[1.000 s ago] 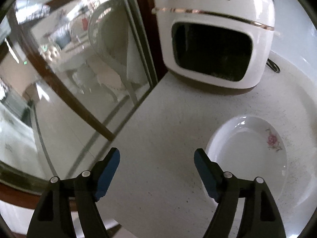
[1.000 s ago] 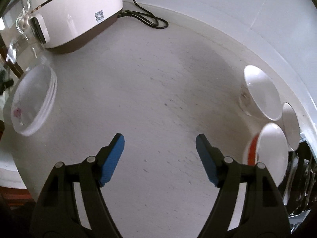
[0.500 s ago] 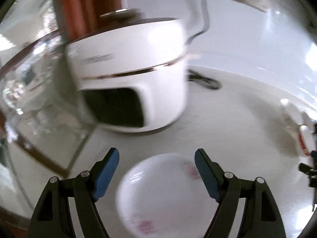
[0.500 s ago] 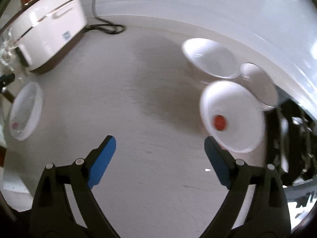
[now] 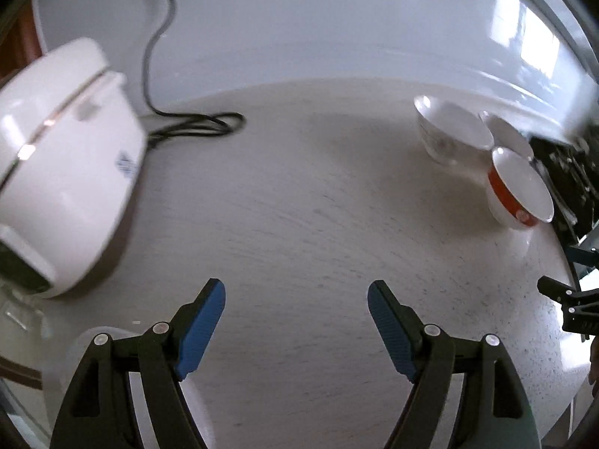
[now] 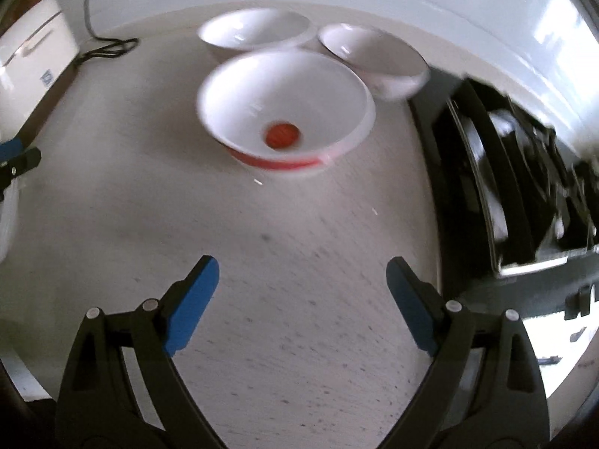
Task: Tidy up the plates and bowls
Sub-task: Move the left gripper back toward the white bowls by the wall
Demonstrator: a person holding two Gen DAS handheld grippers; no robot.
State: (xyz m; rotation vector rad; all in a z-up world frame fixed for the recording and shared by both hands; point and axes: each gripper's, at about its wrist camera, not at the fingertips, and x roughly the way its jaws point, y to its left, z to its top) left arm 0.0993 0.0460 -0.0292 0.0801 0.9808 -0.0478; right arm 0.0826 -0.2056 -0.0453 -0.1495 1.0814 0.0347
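Observation:
Three bowls stand together on the pale counter. The nearest is a red-banded bowl [image 6: 288,112] [image 5: 518,191] with a red spot inside. Behind it sit a white patterned bowl [image 6: 256,31] [image 5: 451,133] and a plain white bowl [image 6: 374,60] [image 5: 511,136]. My right gripper [image 6: 302,288] is open and empty, a short way in front of the red-banded bowl. My left gripper [image 5: 296,312] is open and empty over bare counter, the bowls far off at its upper right. A white plate [image 5: 71,359] shows partly under the left finger, at the counter's near left.
A white cooker [image 5: 60,187] [image 6: 30,60] stands at the left with its black cord [image 5: 194,127] coiled on the counter by the white back wall. A black dish rack [image 6: 516,187] [image 5: 569,172] holding plates fills the right side. The right gripper's tip [image 5: 561,299] shows at the edge.
Both grippers have swung to the right. The plate has slid from between the left fingers to the lower left. The bowls have come nearer and central in the right wrist view.

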